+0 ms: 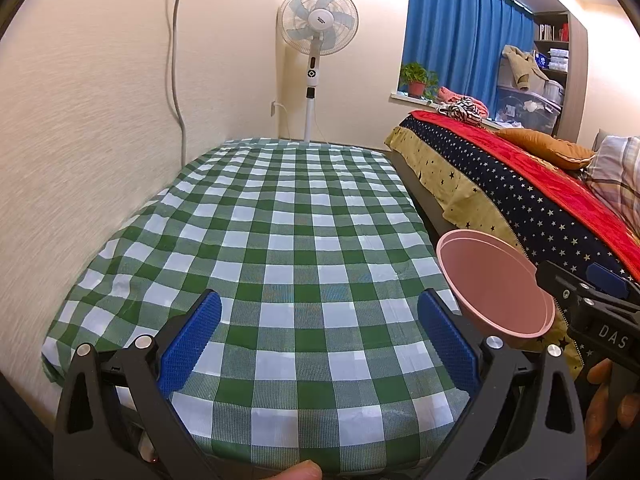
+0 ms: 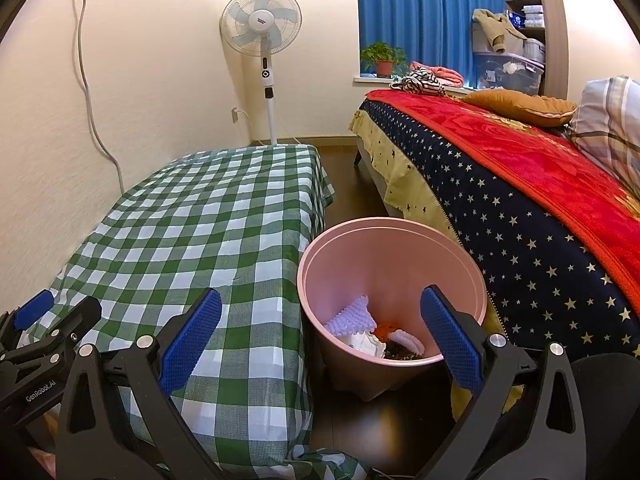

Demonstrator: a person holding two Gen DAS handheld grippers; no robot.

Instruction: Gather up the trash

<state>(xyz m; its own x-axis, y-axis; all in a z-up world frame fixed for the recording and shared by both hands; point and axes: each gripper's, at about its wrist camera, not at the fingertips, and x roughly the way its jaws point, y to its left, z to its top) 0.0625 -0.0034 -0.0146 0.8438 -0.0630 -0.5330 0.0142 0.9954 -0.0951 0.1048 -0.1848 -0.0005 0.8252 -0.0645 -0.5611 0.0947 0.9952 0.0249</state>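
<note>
The table (image 2: 208,216) stands against the wall under a green-and-white checked cloth (image 1: 280,248) that hangs over its edges, and the cloth's top is bare. Just beside it on the dark floor (image 2: 344,184) stands a pink bin (image 2: 384,248) (white, orange and dark scraps lie in its bottom), between the table and the bed (image 2: 500,184). The bed carries a starred cover, a red blanket (image 2: 520,148) and a brown cushion (image 2: 520,106).

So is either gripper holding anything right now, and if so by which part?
Nothing is held. The left gripper is open over the checked tablecloth; the right gripper is open above the pink bin.
</note>
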